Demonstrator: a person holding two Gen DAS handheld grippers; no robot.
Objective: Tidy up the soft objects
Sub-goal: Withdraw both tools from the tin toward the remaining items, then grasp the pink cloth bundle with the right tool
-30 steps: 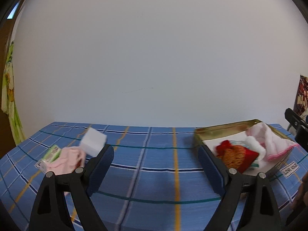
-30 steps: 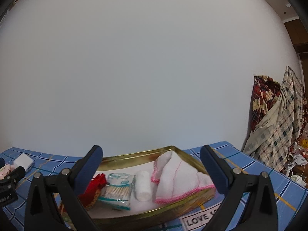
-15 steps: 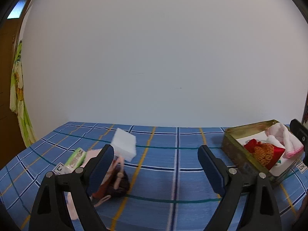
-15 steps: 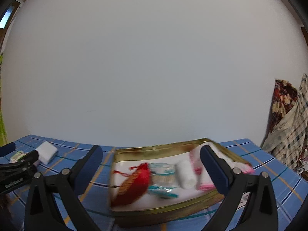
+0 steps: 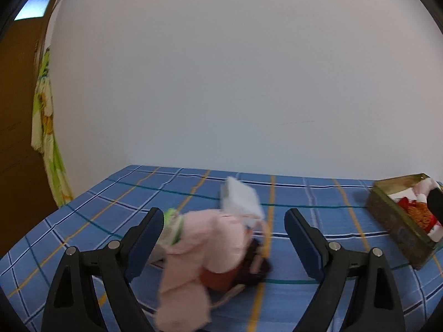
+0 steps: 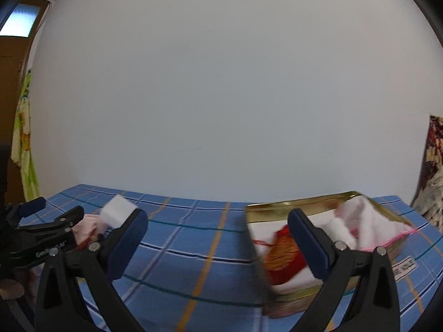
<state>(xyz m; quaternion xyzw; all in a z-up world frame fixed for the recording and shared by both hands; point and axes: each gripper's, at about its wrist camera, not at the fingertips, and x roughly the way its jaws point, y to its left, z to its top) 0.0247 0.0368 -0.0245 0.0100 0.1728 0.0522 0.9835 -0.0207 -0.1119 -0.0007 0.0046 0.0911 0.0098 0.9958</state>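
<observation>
A heap of soft things lies on the blue checked tablecloth [image 5: 318, 221]: a pink cloth [image 5: 210, 238], a white foam block [image 5: 241, 199] leaning on it, a green packet [image 5: 171, 225] and a dark red-brown item [image 5: 241, 271]. My left gripper [image 5: 224, 221] stands open in front of the heap, nothing pressed by its pads. The gold tin [image 6: 299, 203] holds a red pouch [image 6: 282, 254], a white roll [image 6: 342, 229] and a pink-edged white towel [image 6: 371, 221]. My right gripper [image 6: 217, 218] is open and empty, its right finger in front of the tin.
In the right wrist view the left gripper [image 6: 41, 215] shows at the far left beside the foam block [image 6: 117, 213]. A green-yellow cloth [image 5: 44, 110] hangs by a brown door on the left. Patterned fabric [image 6: 432, 152] hangs at the right. A white wall backs the table.
Both views have swung left. The heap has come from the left edge to between the left fingers and looks closer. The tin has slid to the right in both views.
</observation>
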